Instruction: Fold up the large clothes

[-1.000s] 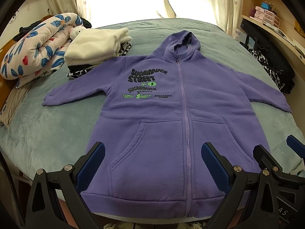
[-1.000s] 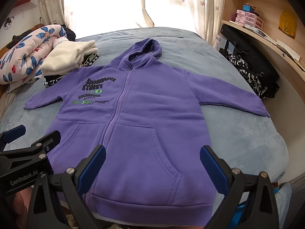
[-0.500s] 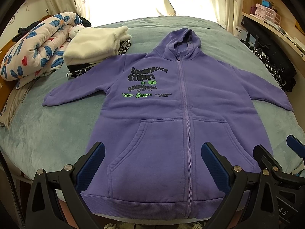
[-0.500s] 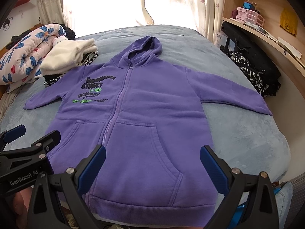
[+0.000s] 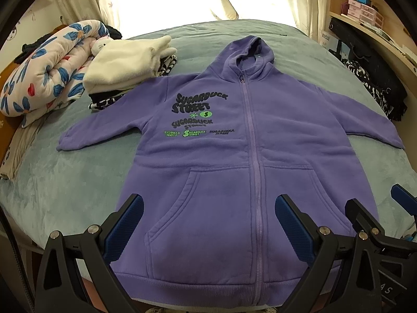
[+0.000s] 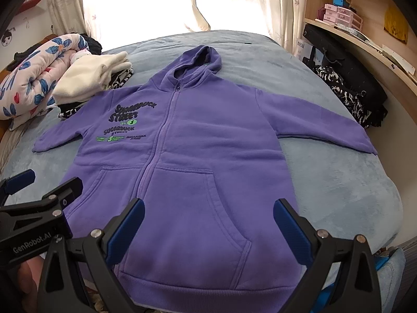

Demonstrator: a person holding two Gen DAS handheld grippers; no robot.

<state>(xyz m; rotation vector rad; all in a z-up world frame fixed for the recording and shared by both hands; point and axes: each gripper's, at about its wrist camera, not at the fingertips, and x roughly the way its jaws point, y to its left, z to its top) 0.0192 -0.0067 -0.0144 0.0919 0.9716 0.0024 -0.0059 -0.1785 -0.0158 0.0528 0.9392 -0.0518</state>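
Fingers of both grippers are spread wide and hold nothing — left gripper (image 5: 208,224) and right gripper (image 6: 208,224) hang side by side above the hem of the purple hoodie (image 5: 234,161). Hoodie position: flat on the grey-blue bed (image 5: 65,182), front up, zipped, sleeves spread out, hood pointing toward the window. Stacked cream clothes (image 5: 125,65) and a floral quilt (image 5: 44,70) lie beside its sleeve.

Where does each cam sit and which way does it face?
Left wrist: on the left gripper, above the hem, facing the purple hoodie; the right gripper's fingers show lower right.
Right wrist: on the right gripper, same heading; left gripper lower left.
Shared: hoodie, folded cream garment, bed.
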